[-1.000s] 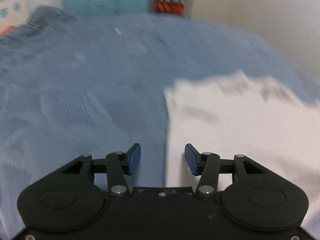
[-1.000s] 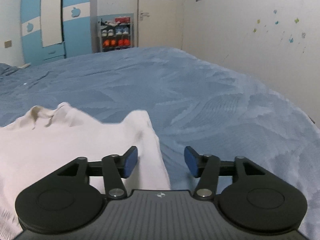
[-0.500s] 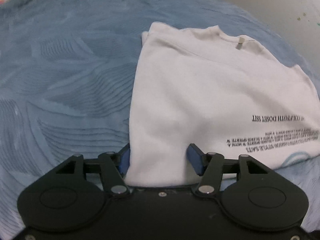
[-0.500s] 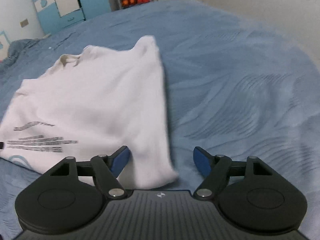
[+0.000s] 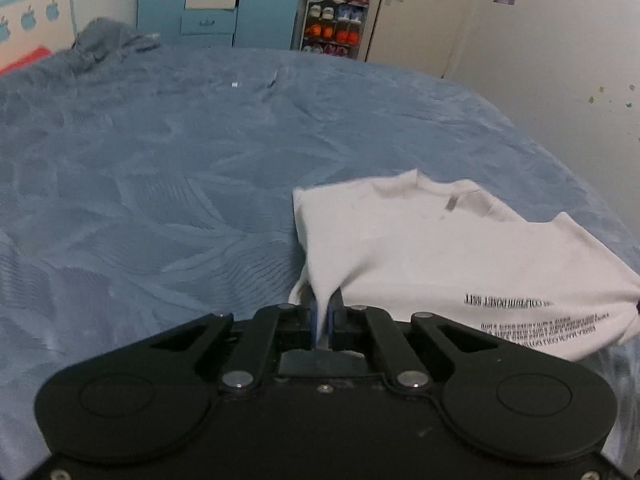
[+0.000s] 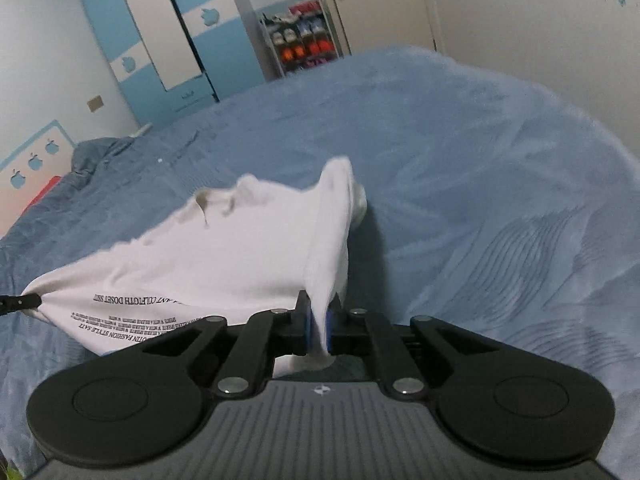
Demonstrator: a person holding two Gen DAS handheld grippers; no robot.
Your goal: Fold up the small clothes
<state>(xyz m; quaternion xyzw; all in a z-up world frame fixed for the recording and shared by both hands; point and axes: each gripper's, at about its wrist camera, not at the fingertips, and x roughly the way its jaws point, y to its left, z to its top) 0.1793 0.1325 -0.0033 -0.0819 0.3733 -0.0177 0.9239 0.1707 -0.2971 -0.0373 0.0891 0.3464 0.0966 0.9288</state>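
Observation:
A small white t-shirt [image 5: 432, 252] with black printed lines of text lies on the blue bedspread [image 5: 160, 184], collar end away from me. My left gripper [image 5: 322, 320] is shut on the shirt's near left corner, the cloth pinched between its blue pads. In the right wrist view the same t-shirt [image 6: 224, 256] is lifted at its near edge and pulled taut. My right gripper [image 6: 318, 326] is shut on its near right corner. The other gripper's tip [image 6: 20, 302] shows at the far left, holding the opposite corner.
The blue bedspread [image 6: 480, 200] stretches wide on all sides of the shirt. A rumpled blue-grey pillow [image 5: 108, 38] lies at the far left. Beyond the bed stand a blue and white wardrobe [image 5: 208, 0], a shoe rack [image 5: 334, 26] and a door; a wall [image 5: 560, 40] runs along the right.
Both grippers have gone from open around the shirt's near corners to shut on them. The near edge has lifted off the bed and is stretched between them.

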